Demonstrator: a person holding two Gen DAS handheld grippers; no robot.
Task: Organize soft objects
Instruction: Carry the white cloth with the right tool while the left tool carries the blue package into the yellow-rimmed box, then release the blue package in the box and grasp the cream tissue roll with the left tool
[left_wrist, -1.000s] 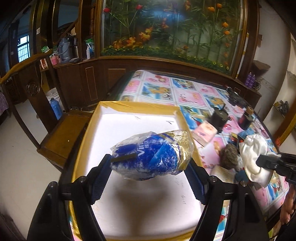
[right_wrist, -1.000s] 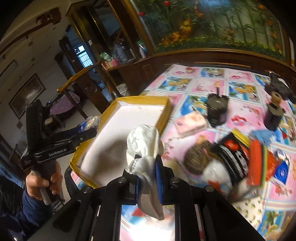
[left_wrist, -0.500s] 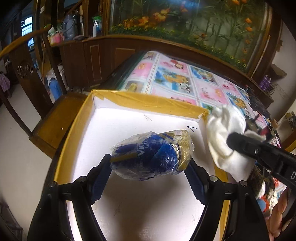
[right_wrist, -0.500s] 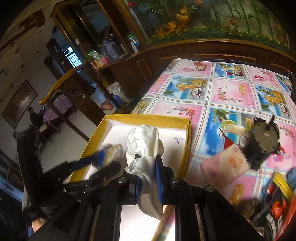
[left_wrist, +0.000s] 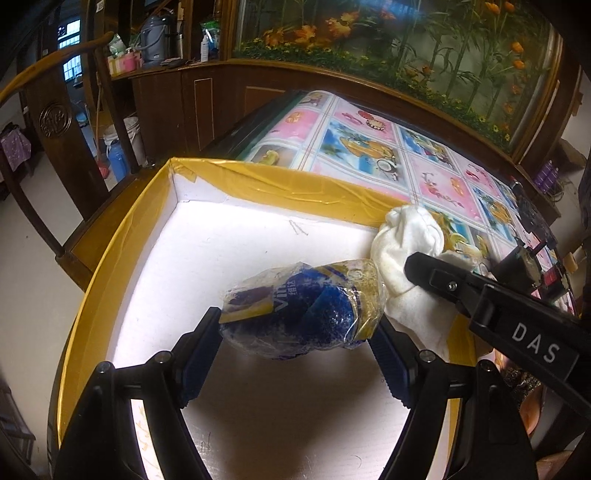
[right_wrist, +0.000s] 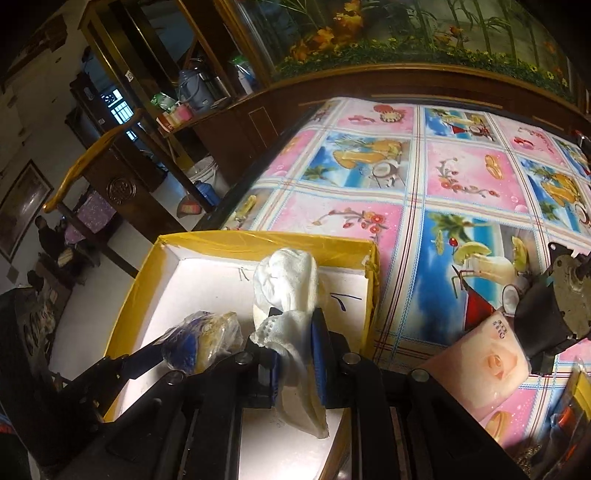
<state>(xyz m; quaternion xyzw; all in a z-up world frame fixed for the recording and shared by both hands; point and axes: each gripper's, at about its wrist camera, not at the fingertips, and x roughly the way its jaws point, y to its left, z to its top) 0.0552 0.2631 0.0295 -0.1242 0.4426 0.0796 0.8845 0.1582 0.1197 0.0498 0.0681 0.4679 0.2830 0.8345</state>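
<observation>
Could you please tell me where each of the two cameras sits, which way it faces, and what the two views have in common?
Left wrist: sits on the left gripper, looking forward and down along its fingers into the yellow-rimmed box; its own fingers hold the blue plastic packet, and the right gripper enters from the right.
Right wrist: sits on the right gripper, looking down at the box's right side and the patterned tablecloth; its fingers clamp the white cloth, and the left gripper shows lower left.
Shared: box, packet, cloth, tablecloth, wooden cabinets.
</observation>
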